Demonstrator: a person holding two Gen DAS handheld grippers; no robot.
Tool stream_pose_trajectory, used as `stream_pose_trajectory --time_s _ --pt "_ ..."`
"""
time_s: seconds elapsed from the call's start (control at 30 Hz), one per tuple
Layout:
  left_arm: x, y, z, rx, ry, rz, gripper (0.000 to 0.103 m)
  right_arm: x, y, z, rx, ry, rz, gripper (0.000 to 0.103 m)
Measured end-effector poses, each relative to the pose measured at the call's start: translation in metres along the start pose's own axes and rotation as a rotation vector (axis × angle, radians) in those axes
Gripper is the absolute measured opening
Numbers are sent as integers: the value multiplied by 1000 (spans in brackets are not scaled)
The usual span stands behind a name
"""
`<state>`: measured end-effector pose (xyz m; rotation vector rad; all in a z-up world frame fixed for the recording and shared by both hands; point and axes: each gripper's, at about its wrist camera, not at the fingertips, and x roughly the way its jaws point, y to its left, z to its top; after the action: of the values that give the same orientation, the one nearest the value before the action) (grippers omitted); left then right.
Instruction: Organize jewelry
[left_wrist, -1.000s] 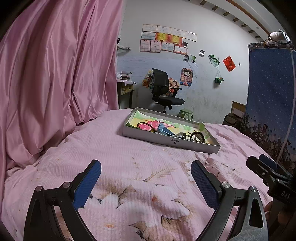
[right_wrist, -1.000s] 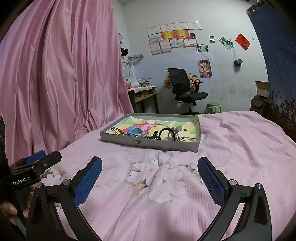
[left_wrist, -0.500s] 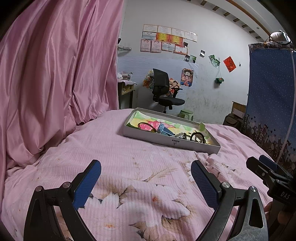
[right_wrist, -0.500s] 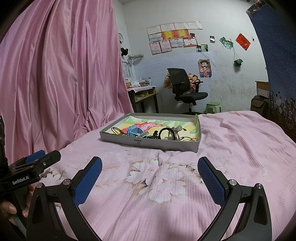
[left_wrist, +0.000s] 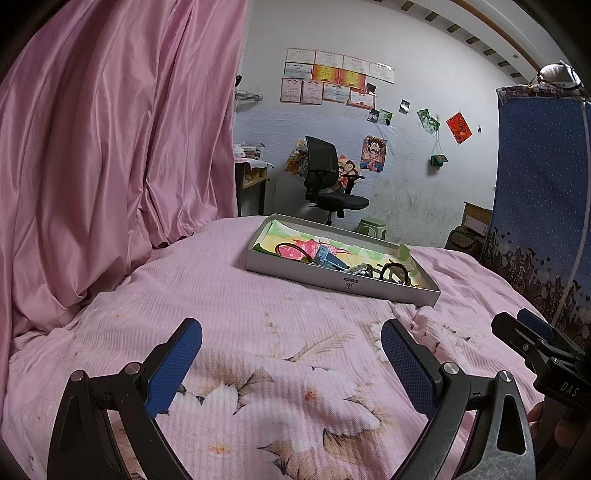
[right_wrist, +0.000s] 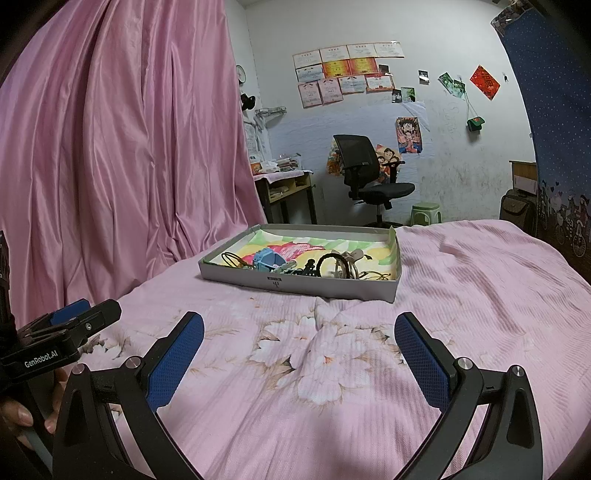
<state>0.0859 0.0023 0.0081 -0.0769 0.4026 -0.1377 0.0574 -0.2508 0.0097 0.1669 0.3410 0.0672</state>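
A shallow grey box lid (left_wrist: 343, 282) (right_wrist: 295, 284) lies on the pink floral bedspread, lined with a colourful sheet. Inside it lie a blue clip (left_wrist: 327, 257) (right_wrist: 269, 259), a black ring-shaped band (left_wrist: 395, 269) (right_wrist: 330, 264), a thin dark loop (right_wrist: 231, 258) and several small tangled pieces. My left gripper (left_wrist: 291, 354) hovers open over the bedspread, well short of the lid, with nothing between its fingers. My right gripper (right_wrist: 299, 349) is open too, empty, in front of the lid. Each gripper appears at the edge of the other's view.
A pink satin curtain (left_wrist: 110, 147) hangs along the left. A blue patterned cloth (left_wrist: 539, 203) hangs on the right. Beyond the bed stand a black office chair (right_wrist: 365, 181), a small desk (right_wrist: 284, 184) and a green stool (right_wrist: 426, 212). A hand (right_wrist: 22, 417) holds the left gripper's handle.
The lid sits very slightly lower and nearer in both views; both grippers have drifted a little toward it. Both stay open.
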Motion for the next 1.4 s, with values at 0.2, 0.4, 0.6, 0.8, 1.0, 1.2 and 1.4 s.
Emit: stream_pose_trajectory --time_s 0.2,0.4,0.6,0.8,1.0,1.2,1.4 --pt "0 0 0 1 0 0 98 0 0 0 0 1 0 102" --pt "0 0 0 0 0 0 98 0 0 1 0 1 0 102" --pt "0 0 0 0 0 0 98 0 1 1 0 1 0 102" --pt "1 2 -1 -3 6 4 98 0 1 1 -1 2 0 102" --pt "2 3 -2 -3 7 3 98 0 1 2 0 2 0 102" --pt "2 4 -3 0 10 1 98 0 1 2 0 3 0 102" --pt "2 4 -4 1 12 1 98 0 1 2 -1 3 0 102"
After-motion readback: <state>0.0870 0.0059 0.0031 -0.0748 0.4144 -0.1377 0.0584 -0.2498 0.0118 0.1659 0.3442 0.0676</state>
